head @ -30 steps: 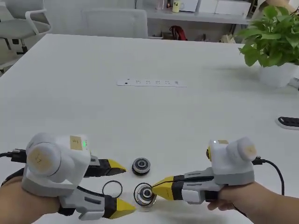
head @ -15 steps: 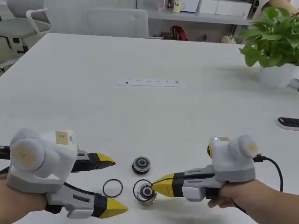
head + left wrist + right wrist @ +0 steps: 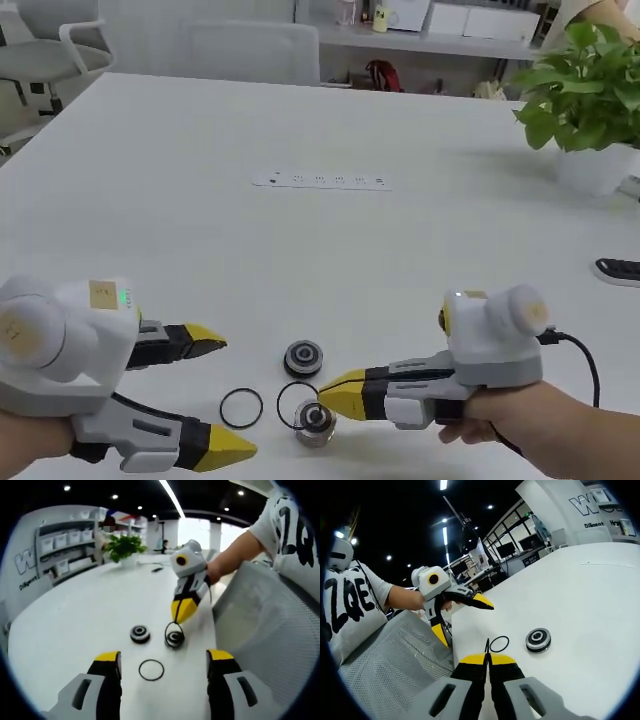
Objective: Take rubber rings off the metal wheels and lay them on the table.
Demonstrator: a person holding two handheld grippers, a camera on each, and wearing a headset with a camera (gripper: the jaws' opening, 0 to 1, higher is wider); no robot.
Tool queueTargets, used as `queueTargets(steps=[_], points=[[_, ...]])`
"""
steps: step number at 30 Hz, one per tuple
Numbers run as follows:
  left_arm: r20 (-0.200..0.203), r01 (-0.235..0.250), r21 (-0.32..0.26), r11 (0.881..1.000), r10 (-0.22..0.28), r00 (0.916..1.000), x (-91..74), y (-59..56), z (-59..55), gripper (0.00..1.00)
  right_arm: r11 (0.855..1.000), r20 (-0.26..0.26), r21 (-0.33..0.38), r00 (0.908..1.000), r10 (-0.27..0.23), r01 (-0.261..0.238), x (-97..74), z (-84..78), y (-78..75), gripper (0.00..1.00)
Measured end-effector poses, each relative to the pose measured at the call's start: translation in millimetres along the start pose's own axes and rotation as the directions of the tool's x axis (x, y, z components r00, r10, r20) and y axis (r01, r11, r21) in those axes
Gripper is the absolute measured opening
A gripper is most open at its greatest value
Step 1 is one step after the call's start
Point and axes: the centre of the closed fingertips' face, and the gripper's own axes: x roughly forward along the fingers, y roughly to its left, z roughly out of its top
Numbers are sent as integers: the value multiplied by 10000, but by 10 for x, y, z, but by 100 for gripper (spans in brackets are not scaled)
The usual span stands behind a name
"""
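One thin rubber ring [image 3: 279, 403] is hanging half off the metal wheel [image 3: 316, 421] near the tabletop's front edge — soft, light, stretchy — the right gripper [image 3: 325, 386] pinching its raised side; the left gripper [image 3: 237, 396] is hovering, jaws spread.

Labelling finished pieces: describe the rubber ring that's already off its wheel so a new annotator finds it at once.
On the near side of the white table, look between the yellow tips of the open left tool. The thin black loose ring lies flat there, left of the two metal wheels. Unlike the other ring, pinched in the right tool over the nearer wheel, nothing touches it.
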Motion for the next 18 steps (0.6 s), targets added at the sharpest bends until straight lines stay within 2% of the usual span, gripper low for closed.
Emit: queueTargets(steps=[18], points=[[61, -562, -220, 9982, 564, 9984, -165, 130, -77, 73, 9991, 93, -149, 9992, 388, -387, 184, 213, 62, 0]])
